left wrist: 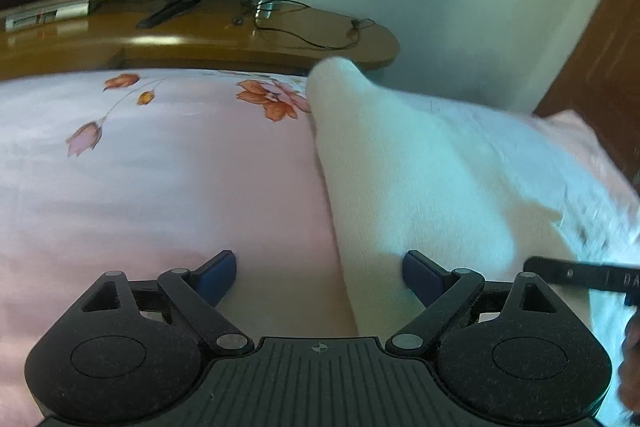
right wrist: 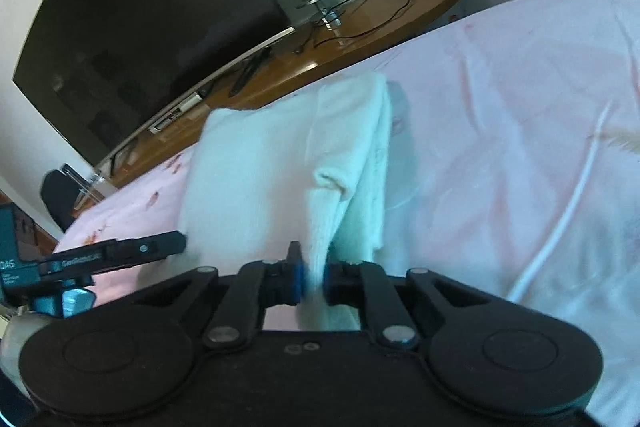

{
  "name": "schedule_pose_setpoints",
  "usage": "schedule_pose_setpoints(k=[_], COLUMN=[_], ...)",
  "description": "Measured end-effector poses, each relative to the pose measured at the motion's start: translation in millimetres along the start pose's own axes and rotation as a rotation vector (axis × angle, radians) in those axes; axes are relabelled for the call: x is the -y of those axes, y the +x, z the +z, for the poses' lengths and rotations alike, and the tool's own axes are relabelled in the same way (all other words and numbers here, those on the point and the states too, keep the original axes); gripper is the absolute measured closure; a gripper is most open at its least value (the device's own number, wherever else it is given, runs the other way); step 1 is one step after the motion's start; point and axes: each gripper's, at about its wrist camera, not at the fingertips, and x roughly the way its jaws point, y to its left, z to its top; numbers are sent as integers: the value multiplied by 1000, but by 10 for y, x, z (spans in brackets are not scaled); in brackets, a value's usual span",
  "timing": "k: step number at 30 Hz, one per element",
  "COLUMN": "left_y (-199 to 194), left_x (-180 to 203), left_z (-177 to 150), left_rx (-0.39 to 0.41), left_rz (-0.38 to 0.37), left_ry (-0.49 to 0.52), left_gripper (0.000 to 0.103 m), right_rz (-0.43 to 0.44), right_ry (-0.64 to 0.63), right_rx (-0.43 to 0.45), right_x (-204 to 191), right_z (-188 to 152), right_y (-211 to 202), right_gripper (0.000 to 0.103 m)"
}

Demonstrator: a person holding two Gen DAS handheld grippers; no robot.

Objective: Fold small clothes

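left hand-held gripper (left wrist: 319,277): jaws wide apart, gripping nothing, low centre of frame over pink bed (left wrist: 160,187) | right hand-held gripper (right wrist: 312,277): clamped on white cloth (right wrist: 280,163) edge | cloth: centre frame, draped on bed, left edge between left jaws

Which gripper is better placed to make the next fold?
Right. The right gripper is shut on the white cloth, while the left gripper stands open with its pads off it.
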Motion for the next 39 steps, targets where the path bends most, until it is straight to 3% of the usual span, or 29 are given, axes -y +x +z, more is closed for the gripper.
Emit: schedule_pose_setpoints(k=[3, 4, 7, 11, 14, 15, 16, 19, 21, 25, 27, 28, 30, 39], left_y=[-68, -148, -254, -69, 235, 290, 272, 149, 144, 369, 545, 646, 749, 734], left_x=[-70, -102, -207, -187, -110, -153, -175, -163, -167, -50, 9, 9, -54, 15], left_z=[0, 16, 148, 356, 339, 295, 289, 341, 420, 667, 726, 726, 707, 697], left_rx=[12, 50, 121, 104, 50, 54, 63, 108, 158, 153, 114, 73, 66, 65], left_rz=[-7, 1, 12, -1, 37, 46, 44, 70, 48, 33, 52, 68, 61, 92], left_ry=[-35, -38, -68, -104, -97, -125, -137, -158, -179, -168, -127, -112, -116, -78], left_gripper=[13, 13, 13, 13, 12, 11, 11, 12, 12, 12, 11, 6, 0, 0], right_rz=[-19, -17, -119, -133, -113, -131, -169, -141, -108, -131, -140, -153, -205, -190], right_ry=[-17, -23, -113, -165, -245, -293, -331, -358, -360, -373, -381, -385, -385, -359], right_rx=[-44, -39, 115, 224, 219, 185, 92, 95, 173, 234, 216, 194, 72, 129], right_x=[17, -8, -156, -283, -391, -416, -401, -455, -457, -500, -529, -539, -505, -444], right_z=[-18, -3, 40, 158, 175, 147, 107, 149, 206, 344, 396, 414, 407, 341], right_y=[121, 97, -187, -216, 6, 141, 352, 298, 148, 205, 343, 435, 737, 773], right_gripper=[92, 88, 76, 80, 80, 81, 82, 82, 81, 81, 81, 81, 80, 80])
